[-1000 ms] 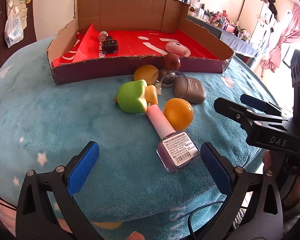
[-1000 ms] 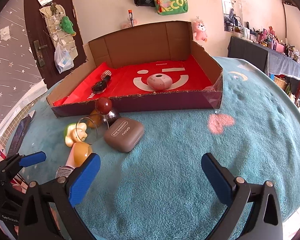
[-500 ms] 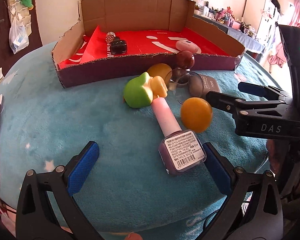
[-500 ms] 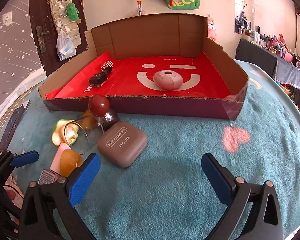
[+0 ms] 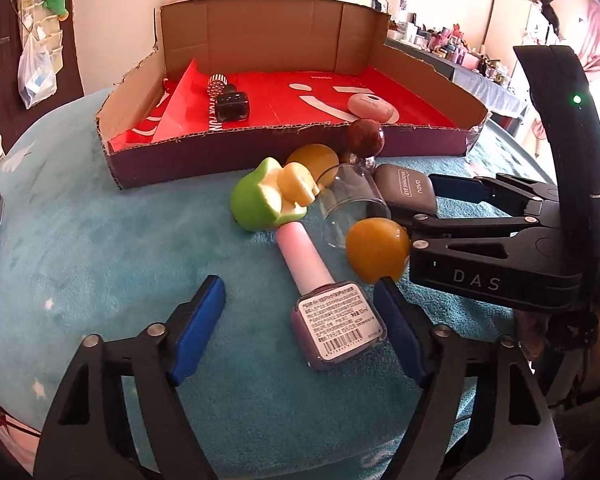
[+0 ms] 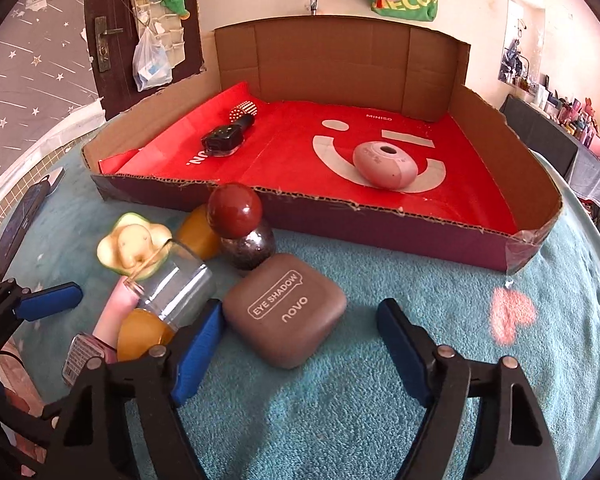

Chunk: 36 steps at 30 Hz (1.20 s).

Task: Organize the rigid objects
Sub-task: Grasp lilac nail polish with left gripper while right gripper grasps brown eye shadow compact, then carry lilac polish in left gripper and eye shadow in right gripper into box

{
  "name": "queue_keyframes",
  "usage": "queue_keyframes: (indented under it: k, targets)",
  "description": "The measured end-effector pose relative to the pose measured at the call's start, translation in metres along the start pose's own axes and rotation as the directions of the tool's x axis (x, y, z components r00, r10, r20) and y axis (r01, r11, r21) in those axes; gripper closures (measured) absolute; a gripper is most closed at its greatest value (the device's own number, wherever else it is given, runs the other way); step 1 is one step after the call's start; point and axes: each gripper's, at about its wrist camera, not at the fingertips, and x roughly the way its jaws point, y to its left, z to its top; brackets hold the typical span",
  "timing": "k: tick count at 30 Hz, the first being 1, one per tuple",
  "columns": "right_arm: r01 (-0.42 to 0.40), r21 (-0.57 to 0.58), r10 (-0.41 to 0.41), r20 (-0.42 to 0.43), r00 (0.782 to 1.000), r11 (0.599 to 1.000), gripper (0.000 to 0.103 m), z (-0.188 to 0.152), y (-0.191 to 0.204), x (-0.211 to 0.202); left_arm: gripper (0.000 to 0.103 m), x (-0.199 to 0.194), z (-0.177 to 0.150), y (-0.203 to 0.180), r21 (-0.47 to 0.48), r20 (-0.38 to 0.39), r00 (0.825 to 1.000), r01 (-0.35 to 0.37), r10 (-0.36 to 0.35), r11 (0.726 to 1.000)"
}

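Both grippers' jaws have just been closing, pinching nothing yet. The left gripper (image 5: 300, 320) is straddling the nail polish bottle (image 5: 332, 320), glass and slippery; best squeezed across its flat sides. The right gripper (image 6: 300, 340) is nearing the rigid, light eyeshadow case (image 6: 286, 308) between its fingers.

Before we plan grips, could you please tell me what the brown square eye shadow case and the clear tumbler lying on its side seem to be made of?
The brown square eye shadow case looks like matte plastic: dull, even surface with printed white lettering. The clear tumbler is see-through with bright rim highlights; whether glass or clear plastic, I cannot tell.
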Motion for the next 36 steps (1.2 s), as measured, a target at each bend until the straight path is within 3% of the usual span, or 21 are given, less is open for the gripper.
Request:
queue_keyframes:
  k: [3,6,18,36]
  targets:
    - [-0.017,-0.004,0.017,0.005,1.0,1.0,0.04,0.0,0.001,-0.001,0.051,-0.002,-0.003,-0.006,0.018,0.01,1.0,0.023,-0.023,1.0]
    - [-0.026,0.01,0.026,0.009,1.0,1.0,0.04,-0.002,-0.001,-0.002,0.063,-0.005,-0.005,-0.008,0.028,0.012,0.999,0.052,-0.052,0.998]
    - [-0.009,0.089,0.008,0.013,1.0,0.996,0.04,-0.017,-0.018,-0.023,0.063,-0.018,-0.01,-0.008,0.046,0.022,0.998,0.057,-0.058,0.997]
    - [-0.08,0.102,0.071,0.085,0.994,0.992,0.04,-0.007,-0.015,-0.051,0.065,-0.05,0.013,0.012,0.009,0.128,0.991,0.046,-0.046,0.999]
